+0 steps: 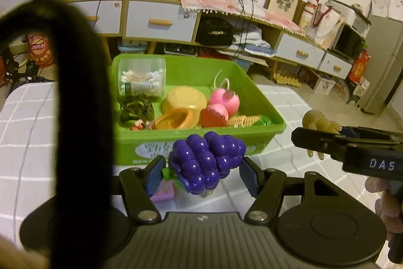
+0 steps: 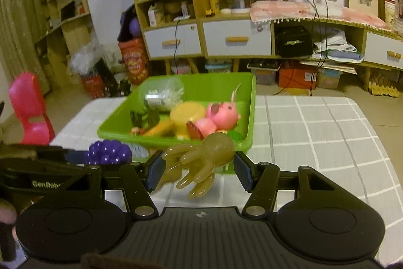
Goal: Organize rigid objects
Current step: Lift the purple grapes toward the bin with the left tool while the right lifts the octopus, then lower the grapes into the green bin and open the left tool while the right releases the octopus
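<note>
My left gripper (image 1: 201, 174) is shut on a purple toy grape bunch (image 1: 206, 160) and holds it just in front of the green bin (image 1: 267, 102). My right gripper (image 2: 197, 172) is shut on a tan rubber octopus toy (image 2: 201, 160), also near the bin's (image 2: 252, 112) front edge. The bin holds a cotton-swab jar (image 1: 142, 80), a yellow bowl (image 1: 185, 98), an orange cup (image 1: 176, 119), a pink pig toy (image 2: 223, 115) and other small toys. The right gripper with the octopus (image 1: 318, 121) shows at the right of the left wrist view; the grapes (image 2: 108, 151) show at the left of the right wrist view.
The bin sits on a table with a white grid-pattern cloth (image 2: 314, 132). A small purple block (image 1: 163, 189) lies on the cloth under my left gripper. A black strap (image 1: 83, 92) blocks the left of the left wrist view. A pink chair (image 2: 30, 110) stands left; cabinets (image 2: 236, 39) behind.
</note>
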